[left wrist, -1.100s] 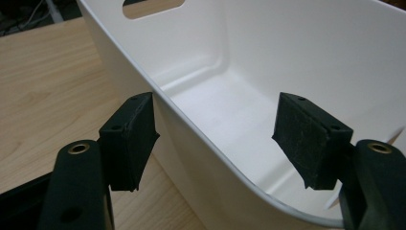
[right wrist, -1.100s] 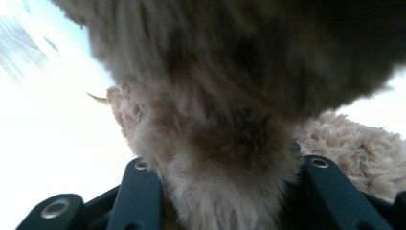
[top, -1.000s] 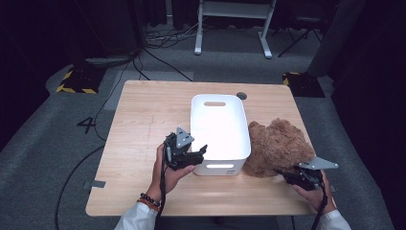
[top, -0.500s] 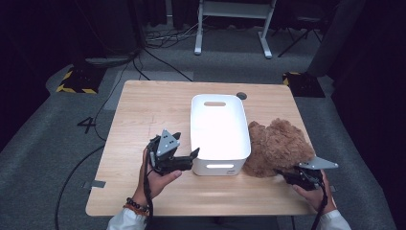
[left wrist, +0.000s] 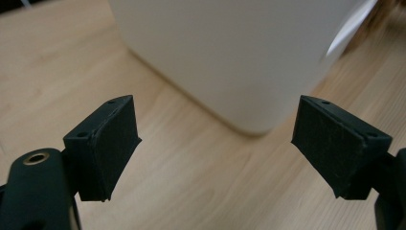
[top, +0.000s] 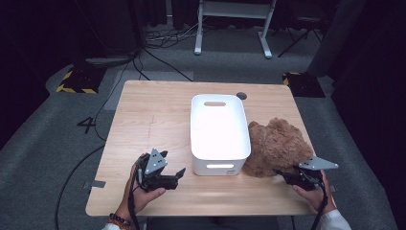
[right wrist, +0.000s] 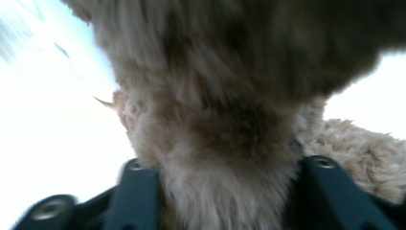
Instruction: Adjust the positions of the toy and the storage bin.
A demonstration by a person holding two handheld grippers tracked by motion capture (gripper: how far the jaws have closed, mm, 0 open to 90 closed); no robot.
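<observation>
Dark room, grey carpet, light wooden table (top: 143, 115) with a white bin (top: 218, 129) in the middle and a brown plush bear (top: 277, 146) touching its right side. Left gripper (top: 179, 173) is low over the table near the bin's front-left corner, its jaws just opened, wide apart with nothing between them. Right gripper (top: 283, 173) is at the bear's near edge with fur packed between its 2 jaws, which have just been opening; looks like the pads still press it, but the close view is blurred.

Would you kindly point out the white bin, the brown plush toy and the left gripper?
white bin (top: 218, 127), high view, on its inner floor.
brown plush toy (top: 277, 143), high view, middle of its furry body.
left gripper (left wrist: 215, 143), left gripper view, midway between its fingertips.
</observation>
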